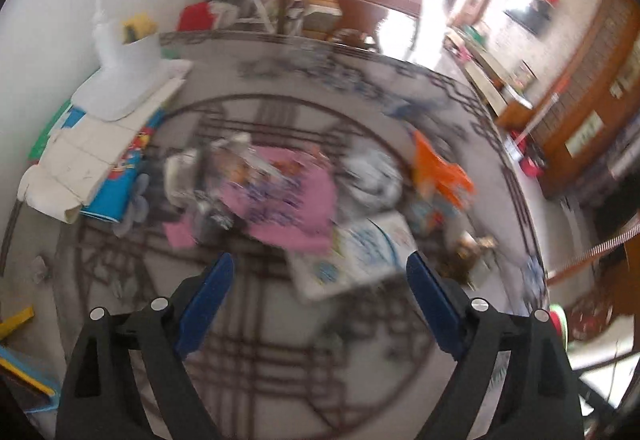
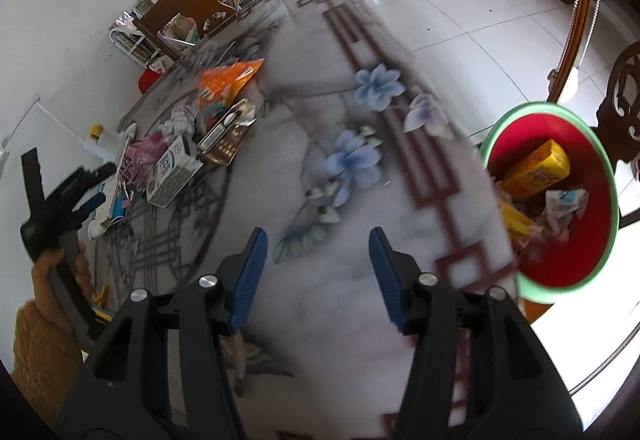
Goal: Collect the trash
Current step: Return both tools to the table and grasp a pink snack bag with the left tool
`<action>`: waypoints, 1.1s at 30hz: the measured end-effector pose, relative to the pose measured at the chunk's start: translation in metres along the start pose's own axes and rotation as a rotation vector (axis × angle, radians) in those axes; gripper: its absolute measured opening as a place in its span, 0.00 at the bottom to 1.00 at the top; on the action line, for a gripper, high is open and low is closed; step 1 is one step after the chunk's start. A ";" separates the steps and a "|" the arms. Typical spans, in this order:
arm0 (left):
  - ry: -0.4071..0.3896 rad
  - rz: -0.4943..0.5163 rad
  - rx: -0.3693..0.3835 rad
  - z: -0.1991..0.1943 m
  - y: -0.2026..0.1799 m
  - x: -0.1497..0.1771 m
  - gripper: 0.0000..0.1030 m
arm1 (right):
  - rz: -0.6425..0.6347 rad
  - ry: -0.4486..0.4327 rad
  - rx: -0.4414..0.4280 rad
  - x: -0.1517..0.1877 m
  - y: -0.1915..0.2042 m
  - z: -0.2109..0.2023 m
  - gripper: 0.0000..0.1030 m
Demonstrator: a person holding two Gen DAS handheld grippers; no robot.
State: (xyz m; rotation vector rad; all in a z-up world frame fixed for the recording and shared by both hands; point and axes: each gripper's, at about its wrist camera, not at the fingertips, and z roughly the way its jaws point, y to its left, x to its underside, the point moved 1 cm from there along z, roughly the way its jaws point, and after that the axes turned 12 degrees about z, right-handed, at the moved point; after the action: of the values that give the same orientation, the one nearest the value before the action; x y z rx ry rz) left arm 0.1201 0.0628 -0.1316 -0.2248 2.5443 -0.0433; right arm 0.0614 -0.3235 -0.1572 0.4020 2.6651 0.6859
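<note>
A pile of trash lies on the patterned round table [image 1: 256,340]: a pink wrapper [image 1: 288,199], an orange bag [image 1: 440,167], a white carton [image 1: 360,252] and crumpled white paper [image 1: 372,175]. My left gripper [image 1: 320,268] is open and empty, just short of the carton. In the right wrist view the same pile shows the orange bag [image 2: 228,79] and the milk carton [image 2: 172,171]. My right gripper [image 2: 318,236] is open and empty over bare table. A red bin with a green rim [image 2: 608,167] beside the table holds a yellow box [image 2: 536,167] and scraps.
A white lamp base [image 1: 120,79] stands on stacked papers and a blue book at the table's left. The left gripper also shows in the right wrist view [image 2: 64,195], held by a hand. Wooden chairs, shelves and tiled floor [image 2: 460,11] surround the table.
</note>
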 end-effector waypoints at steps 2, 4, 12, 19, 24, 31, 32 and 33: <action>0.010 -0.014 -0.006 0.011 0.011 -0.010 0.82 | 0.016 -0.005 0.005 0.007 0.005 0.001 0.50; 0.020 -0.002 -0.008 0.021 0.015 -0.018 0.82 | 0.032 -0.020 0.014 0.013 0.009 -0.001 0.50; 0.125 0.059 0.001 0.073 0.018 -0.031 0.83 | 0.099 -0.063 0.073 0.029 0.009 -0.010 0.51; 0.101 0.045 0.089 0.066 0.027 -0.018 0.56 | 0.077 -0.056 0.091 0.031 0.026 -0.001 0.51; 0.057 0.042 0.129 0.035 0.033 0.005 0.53 | 0.019 -0.021 0.074 0.029 0.053 0.018 0.51; 0.019 0.056 0.155 -0.012 0.039 0.054 0.53 | -0.083 0.063 0.047 0.029 0.097 0.054 0.51; 0.019 0.055 0.157 -0.014 0.041 0.058 0.53 | -0.099 0.073 0.044 0.030 0.103 0.059 0.51; 0.014 0.050 0.158 -0.019 0.043 0.066 0.53 | -0.117 0.084 0.040 0.031 0.110 0.063 0.51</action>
State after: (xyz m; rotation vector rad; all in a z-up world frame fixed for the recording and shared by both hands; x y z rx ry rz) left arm 0.0492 0.0937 -0.1554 -0.0991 2.5438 -0.2268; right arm 0.0793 -0.1943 -0.1610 0.2300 2.7596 0.6274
